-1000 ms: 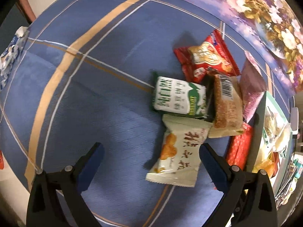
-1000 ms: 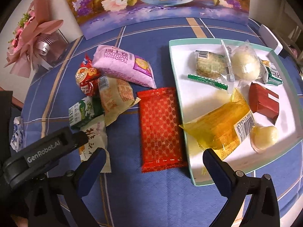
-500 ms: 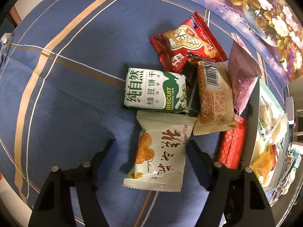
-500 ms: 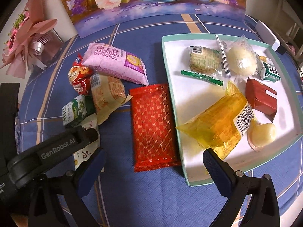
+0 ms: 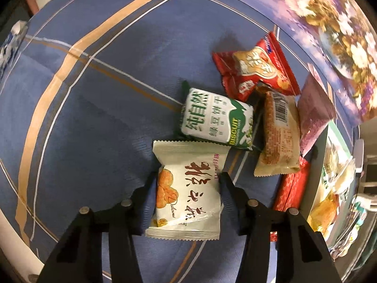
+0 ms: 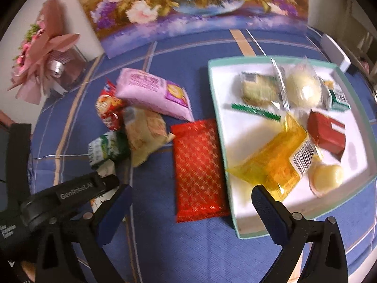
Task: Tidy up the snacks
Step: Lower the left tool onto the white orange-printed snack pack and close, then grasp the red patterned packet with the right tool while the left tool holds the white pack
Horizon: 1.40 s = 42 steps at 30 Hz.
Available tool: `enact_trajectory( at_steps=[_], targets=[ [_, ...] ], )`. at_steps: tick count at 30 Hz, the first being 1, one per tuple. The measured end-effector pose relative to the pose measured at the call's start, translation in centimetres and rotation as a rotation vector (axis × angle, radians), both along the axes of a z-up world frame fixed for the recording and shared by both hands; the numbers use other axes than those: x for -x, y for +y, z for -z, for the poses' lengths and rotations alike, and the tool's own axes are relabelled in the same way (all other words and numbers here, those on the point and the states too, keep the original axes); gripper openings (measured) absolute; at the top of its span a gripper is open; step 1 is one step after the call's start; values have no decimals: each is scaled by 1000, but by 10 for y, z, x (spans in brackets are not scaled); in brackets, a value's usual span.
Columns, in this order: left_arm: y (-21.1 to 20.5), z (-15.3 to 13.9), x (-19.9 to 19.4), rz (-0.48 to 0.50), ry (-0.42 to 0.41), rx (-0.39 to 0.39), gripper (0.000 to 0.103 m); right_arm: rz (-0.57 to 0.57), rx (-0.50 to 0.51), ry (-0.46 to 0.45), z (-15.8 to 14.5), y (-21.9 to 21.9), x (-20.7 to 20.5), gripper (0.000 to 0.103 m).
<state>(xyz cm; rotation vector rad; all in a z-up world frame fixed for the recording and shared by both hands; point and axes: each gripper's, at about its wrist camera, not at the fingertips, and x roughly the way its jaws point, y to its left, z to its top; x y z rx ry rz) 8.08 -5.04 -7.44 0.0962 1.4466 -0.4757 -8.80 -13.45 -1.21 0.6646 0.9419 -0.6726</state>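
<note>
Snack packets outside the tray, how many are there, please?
6: pink roll pack, red crinkled packet, tan barcoded packet, green-white biscuit pack and red patterned pack on the blue cloth; white pastry packet in the left gripper. Others may be hidden.

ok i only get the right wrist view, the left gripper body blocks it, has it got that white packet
observer: Yes. The left gripper is shut on the white packet, with one pad on each long side.
operator: is it clear of the green one
observer: No. Its far edge meets the green biscuit pack; I cannot tell whether they overlap.
operator: which face is up
observer: The printed one, with a picture of orange cakes and dark red characters.
</note>
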Motion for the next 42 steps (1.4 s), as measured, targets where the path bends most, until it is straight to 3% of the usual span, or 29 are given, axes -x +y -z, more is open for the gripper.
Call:
enact_trajectory(
  at_steps=[4,14,28,42],
  targets=[
    [8,5,3,-11,-22,-38,53,-31,9,-24,-3,3,-6,91],
    [8,8,0,-12,-16,-39,53,-64,-24,34,19,-1,-16,63],
    [7,7,1,-14,-12,-41,53,-70,10,70,25,-7,-39,61],
    [8,5,0,-16,-12,-44,53,-125,185,267,36,11,-76,60]
  ],
)
